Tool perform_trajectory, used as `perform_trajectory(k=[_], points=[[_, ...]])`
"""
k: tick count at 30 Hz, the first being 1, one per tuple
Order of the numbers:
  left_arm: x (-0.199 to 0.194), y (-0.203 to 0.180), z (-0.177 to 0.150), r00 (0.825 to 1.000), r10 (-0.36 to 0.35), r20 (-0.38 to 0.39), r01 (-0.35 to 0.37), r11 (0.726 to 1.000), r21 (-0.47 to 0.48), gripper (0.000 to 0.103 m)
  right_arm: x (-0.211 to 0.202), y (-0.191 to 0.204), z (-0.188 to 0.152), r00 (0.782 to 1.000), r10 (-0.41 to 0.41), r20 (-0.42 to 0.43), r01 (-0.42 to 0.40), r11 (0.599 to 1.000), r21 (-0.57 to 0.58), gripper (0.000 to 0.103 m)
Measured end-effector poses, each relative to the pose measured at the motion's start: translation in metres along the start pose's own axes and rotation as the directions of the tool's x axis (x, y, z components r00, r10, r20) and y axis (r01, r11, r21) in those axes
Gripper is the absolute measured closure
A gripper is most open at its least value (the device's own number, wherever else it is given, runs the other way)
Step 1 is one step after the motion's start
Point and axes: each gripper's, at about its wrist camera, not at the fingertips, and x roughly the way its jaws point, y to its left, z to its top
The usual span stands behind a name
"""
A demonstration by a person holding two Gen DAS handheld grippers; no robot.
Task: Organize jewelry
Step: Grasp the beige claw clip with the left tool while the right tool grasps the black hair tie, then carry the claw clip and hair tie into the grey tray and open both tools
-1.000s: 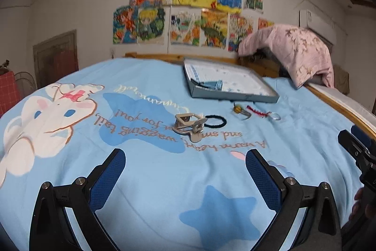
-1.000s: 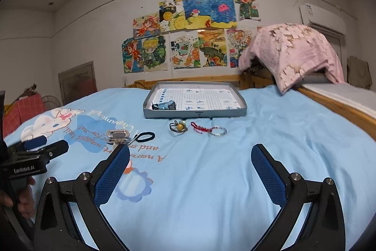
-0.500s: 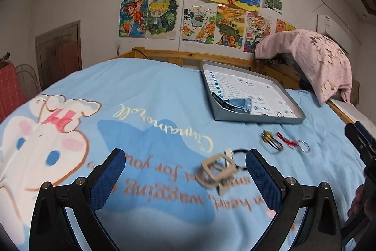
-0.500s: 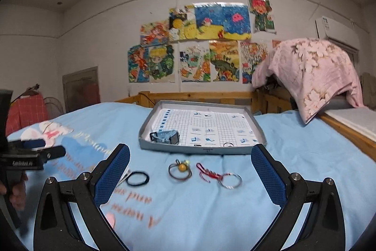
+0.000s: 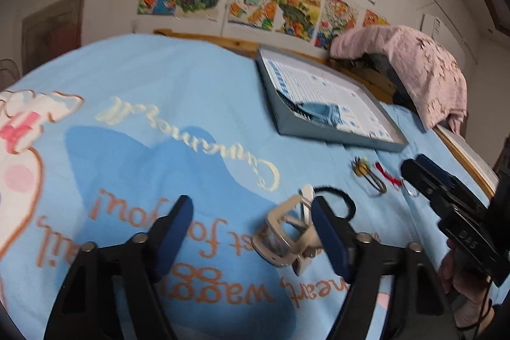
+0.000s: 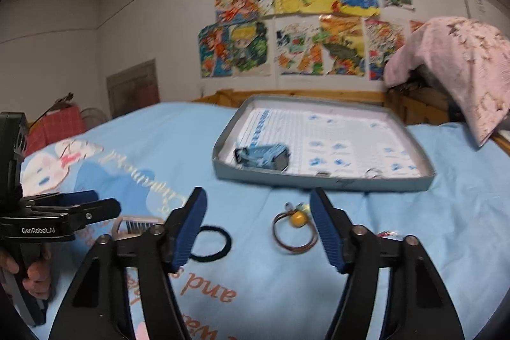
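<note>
ring in tray (image 6: 372, 172), right view only

Beige claw clip (image 5: 287, 236), black hair tie (image 6: 208, 242), brown yellow-beaded tie (image 6: 295, 230) near me; grey tray (image 6: 322, 182) beyond.

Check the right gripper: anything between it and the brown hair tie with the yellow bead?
Nothing visible. The brown hair tie lies bare on the blue sheet, just ahead of the right gripper, whose jaws have just been closing but are not on it. The black hair tie lies off to the left, and the tray sits behind.
</note>
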Motion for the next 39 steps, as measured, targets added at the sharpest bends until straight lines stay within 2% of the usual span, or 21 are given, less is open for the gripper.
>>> perform_trajectory(k=[1,2,11,13,17,26,29,31,33,35,39], points=[[0.004,0.0,-0.001,1.0,-0.01,-0.018,0.01,1.0,0.003,0.044,0.003,-0.001,0.0,1.0,0.008,-0.01,-0.008,1.0,0.001,0.054],[0.007,-0.001,-0.003,0.999,-0.016,-0.033,0.016,1.0,0.004,0.046,0.008,-0.001,-0.004,1.0,0.016,-0.023,-0.016,1.0,0.003,0.056],[0.022,0.001,-0.012,0.996,-0.045,-0.081,0.044,0.999,-0.007,0.066,0.045,0.003,-0.022,0.982,0.097,-0.161,-0.099,0.995,-0.004,0.059],[0.023,0.0,-0.014,0.994,-0.061,-0.089,0.06,0.998,-0.004,0.072,0.051,0.007,-0.025,0.977,0.094,-0.191,-0.099,0.995,-0.017,0.07],[0.028,-0.006,-0.016,0.988,-0.082,-0.131,0.085,0.996,0.016,0.084,0.06,0.008,-0.029,0.966,0.09,-0.242,-0.096,0.995,-0.014,0.071],[0.026,-0.009,-0.016,0.988,-0.082,-0.133,0.086,0.996,0.028,0.086,0.068,0.009,-0.031,0.953,0.1,-0.287,-0.107,0.994,-0.01,0.073],[0.021,-0.011,-0.015,0.99,-0.079,-0.114,0.083,0.996,0.038,0.091,0.077,0.009,-0.034,0.935,0.119,-0.333,-0.124,0.992,0.005,0.083],[0.019,-0.012,-0.014,0.991,-0.074,-0.107,0.079,0.996,0.042,0.091,0.08,0.009,-0.036,0.925,0.136,-0.354,-0.139,0.99,0.016,0.093],[0.019,-0.014,-0.014,0.992,-0.07,-0.107,0.076,0.996,0.047,0.091,0.081,0.01,-0.036,0.917,0.157,-0.367,-0.158,0.987,0.027,0.097],[0.017,-0.014,-0.013,0.993,-0.067,-0.099,0.072,0.996,0.048,0.091,0.08,0.011,-0.035,0.918,0.162,-0.362,-0.162,0.986,0.03,0.098],[0.01,-0.013,-0.011,0.995,-0.07,-0.071,0.073,0.997,0.034,0.091,0.07,0.01,-0.028,0.933,0.166,-0.318,-0.164,0.986,0.035,0.098]])
